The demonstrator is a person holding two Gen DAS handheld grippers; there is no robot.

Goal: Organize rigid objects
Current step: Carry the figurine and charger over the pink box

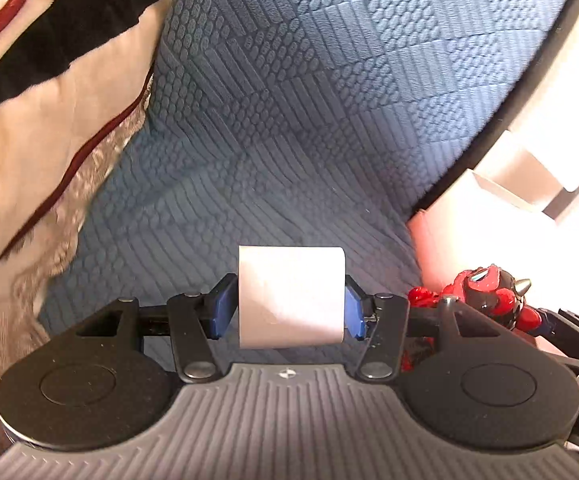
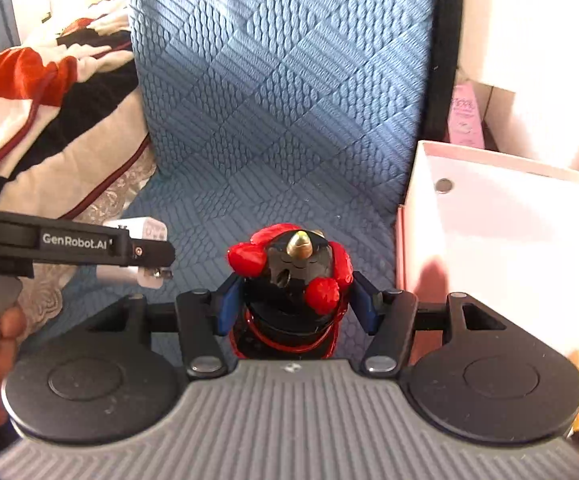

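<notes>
My left gripper is shut on a white charger block, held above the blue quilted sofa seat. In the right wrist view the left gripper comes in from the left with the white charger block in it. My right gripper is shut on a red and black toy figure with a gold spike on top. The same toy figure shows at the right in the left wrist view. An open white box with pink sides stands just right of the right gripper.
A red, black and cream blanket lies heaped on the left of the sofa; it also shows in the right wrist view. A pink carton stands behind the white box. The sofa's dark edge runs along the right.
</notes>
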